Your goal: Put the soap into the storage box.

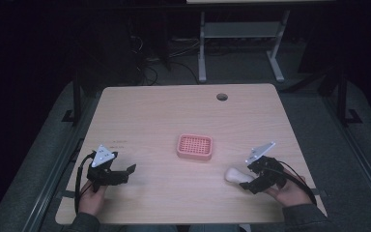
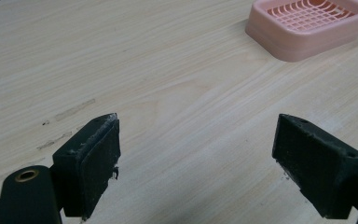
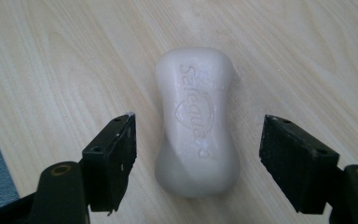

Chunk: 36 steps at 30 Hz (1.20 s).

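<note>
1. Right gripper view: your right gripper (image 3: 198,163) stands with its jaws spread wide, one on each side of the white, waisted bar of soap (image 3: 196,123); neither pad touches it, and nothing is gripped yet.
2. Advance until the pads flank the narrow waist of the bar, keep them square to its long sides, then close evenly. The surface looks smooth, so I judge that an off-centre squeeze could make it slip or spin.
3. The soap lies flat on the pale wood-grain table (image 1: 164,111), near its front right, well apart from the pink slotted plastic soap dish (image 1: 194,147) at centre. Embossed lettering faces up.
4. Your left gripper (image 2: 198,163) is also wide open and empty, low over bare tabletop at front left.
</note>
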### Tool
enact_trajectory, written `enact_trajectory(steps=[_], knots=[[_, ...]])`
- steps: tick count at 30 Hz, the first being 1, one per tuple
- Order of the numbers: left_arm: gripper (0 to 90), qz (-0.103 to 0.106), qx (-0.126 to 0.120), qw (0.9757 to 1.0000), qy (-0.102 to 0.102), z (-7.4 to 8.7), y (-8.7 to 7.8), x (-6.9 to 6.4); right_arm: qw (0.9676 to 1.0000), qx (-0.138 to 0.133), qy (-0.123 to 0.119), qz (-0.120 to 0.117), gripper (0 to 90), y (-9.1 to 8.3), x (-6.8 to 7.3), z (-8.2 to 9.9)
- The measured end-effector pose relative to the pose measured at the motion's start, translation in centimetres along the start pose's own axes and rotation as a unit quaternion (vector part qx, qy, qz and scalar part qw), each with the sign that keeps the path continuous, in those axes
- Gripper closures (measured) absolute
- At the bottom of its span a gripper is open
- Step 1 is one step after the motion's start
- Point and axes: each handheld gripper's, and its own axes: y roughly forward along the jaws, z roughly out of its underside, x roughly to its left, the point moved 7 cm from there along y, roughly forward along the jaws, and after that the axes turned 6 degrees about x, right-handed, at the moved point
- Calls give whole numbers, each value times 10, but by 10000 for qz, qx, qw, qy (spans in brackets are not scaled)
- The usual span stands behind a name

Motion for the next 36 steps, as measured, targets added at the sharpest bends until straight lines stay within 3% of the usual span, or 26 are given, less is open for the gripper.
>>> enact_trajectory(steps=[6,12,18,36], knots=[[147,3,42,10000,-14,1,0,1,9997,174,-142,60,286,11,-3,-8],[147,-11,-19,10000,-71,0,-1,2,9979,605,-216,101,367,26,-3,-13],[147,-13,-20,10000,-89,0,-1,2,9970,741,-236,43,431,31,-3,-14],[147,-71,-18,9999,-94,0,-3,5,9956,873,-343,90,485,36,-1,-14]])
